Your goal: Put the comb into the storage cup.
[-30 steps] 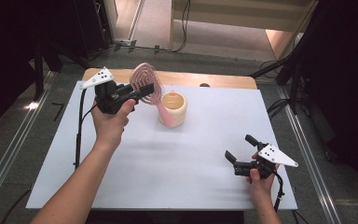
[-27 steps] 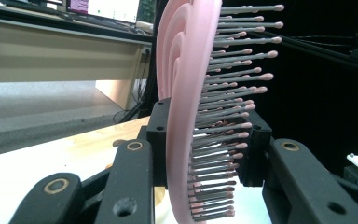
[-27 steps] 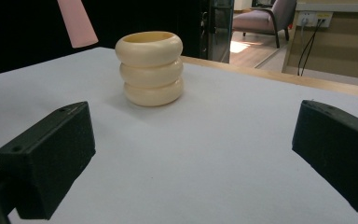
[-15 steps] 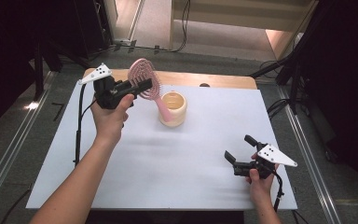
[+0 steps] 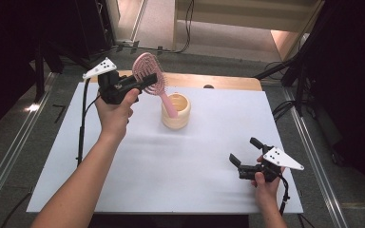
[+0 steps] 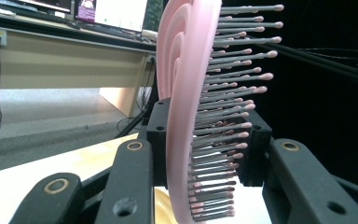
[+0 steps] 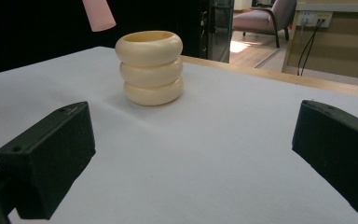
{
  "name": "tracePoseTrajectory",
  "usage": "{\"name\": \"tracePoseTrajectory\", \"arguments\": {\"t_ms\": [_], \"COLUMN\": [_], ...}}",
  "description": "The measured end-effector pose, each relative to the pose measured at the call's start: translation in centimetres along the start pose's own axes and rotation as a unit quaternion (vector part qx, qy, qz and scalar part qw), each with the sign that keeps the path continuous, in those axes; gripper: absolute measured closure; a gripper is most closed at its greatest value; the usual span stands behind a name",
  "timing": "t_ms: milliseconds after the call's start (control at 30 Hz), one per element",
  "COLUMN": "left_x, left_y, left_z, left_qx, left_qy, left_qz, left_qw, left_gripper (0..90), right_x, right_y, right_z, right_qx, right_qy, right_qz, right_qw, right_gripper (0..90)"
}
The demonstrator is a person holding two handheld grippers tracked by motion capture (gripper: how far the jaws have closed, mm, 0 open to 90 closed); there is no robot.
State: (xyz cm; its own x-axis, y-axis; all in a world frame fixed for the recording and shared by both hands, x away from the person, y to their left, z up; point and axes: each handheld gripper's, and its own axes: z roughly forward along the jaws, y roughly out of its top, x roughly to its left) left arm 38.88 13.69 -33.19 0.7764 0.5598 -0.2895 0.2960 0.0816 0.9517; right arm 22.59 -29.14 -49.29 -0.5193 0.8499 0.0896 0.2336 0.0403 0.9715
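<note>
White sheeting covers the table (image 5: 171, 166), with a strip of bare wood along its far edge and dark floor all round. Near the far middle stands a cream cup (image 5: 176, 111), ribbed like three stacked rings and open at the top. Up at the far left the left gripper (image 5: 140, 85) pinches a pink brush (image 5: 148, 76) by its head, the jaws pressing on either side of it. From the left gripper view the head (image 6: 186, 116) runs up between the two black jaws, its back to the left and its rows of tipped bristles pointing right. In the high view the handle slants down from the head toward the cup, and its end lies over the cup's mouth; whether it touches the rim I cannot tell. From the right gripper view the handle's tip hangs just above and left of the cup (image 7: 150, 67), clear of it. The right gripper (image 5: 247, 154) rests low at the near right corner, well apart from the cup, its jaws spread wide with nothing between them and pointing toward the cup.
</note>
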Motion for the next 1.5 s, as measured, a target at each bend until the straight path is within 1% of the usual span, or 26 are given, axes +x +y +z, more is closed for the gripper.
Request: {"name": "tracePoseTrajectory", "arguments": {"t_ms": [100, 233, 433, 600, 767, 933, 1267, 1333, 1500], "left_x": [0.2, 0.4, 0.7, 0.9, 1.1, 1.4, 1.9, 1.8, 2.0], "left_y": [0.1, 0.1, 0.4, 0.5, 0.4, 0.2, -0.4, -0.5, -0.8], "left_z": [0.2, 0.5, 1.0, 1.5, 2.0, 2.5, 3.7, 3.9, 4.3], "left_qx": [-0.002, 0.000, -0.002, -0.001, -0.004, 0.001, 0.005, 0.007, 0.010], "left_qy": [0.002, 0.004, 0.010, 0.011, 0.014, 0.016, 0.021, 0.024, 0.026], "left_qz": [-0.002, 0.000, 0.002, 0.001, -0.001, 0.000, -0.007, -0.002, -0.004], "left_qw": [1.0000, 1.0000, 0.9999, 0.9999, 0.9999, 0.9999, 0.9997, 0.9997, 0.9996], "left_gripper": [65.5, 65.5, 65.5, 65.5, 65.5, 65.5, 65.5, 65.5, 65.5], "right_x": [0.0, 0.0, -0.1, -0.1, -0.2, -0.2, -0.2, -0.3, -0.3], "right_y": [0.0, 0.0, -0.1, -0.1, 0.0, -0.1, 0.0, 0.0, 0.0], "right_z": [0.0, 0.0, 0.0, 0.0, -0.1, -0.2, -0.3, -0.3, -0.4], "right_qx": [0.000, 0.000, 0.001, 0.000, -0.002, -0.002, -0.002, -0.003, -0.003], "right_qy": [0.000, 0.000, 0.000, 0.001, 0.000, -0.003, -0.003, -0.003, -0.005], "right_qz": [0.000, -0.001, 0.000, 0.001, 0.003, 0.001, 0.000, 0.002, 0.003], "right_qw": [1.0000, 1.0000, 1.0000, 1.0000, 1.0000, 1.0000, 1.0000, 1.0000, 1.0000], "right_gripper": [0.0, 0.0, 0.0, 0.0, 0.0, 0.0, 0.0, 0.0, 0.0]}}
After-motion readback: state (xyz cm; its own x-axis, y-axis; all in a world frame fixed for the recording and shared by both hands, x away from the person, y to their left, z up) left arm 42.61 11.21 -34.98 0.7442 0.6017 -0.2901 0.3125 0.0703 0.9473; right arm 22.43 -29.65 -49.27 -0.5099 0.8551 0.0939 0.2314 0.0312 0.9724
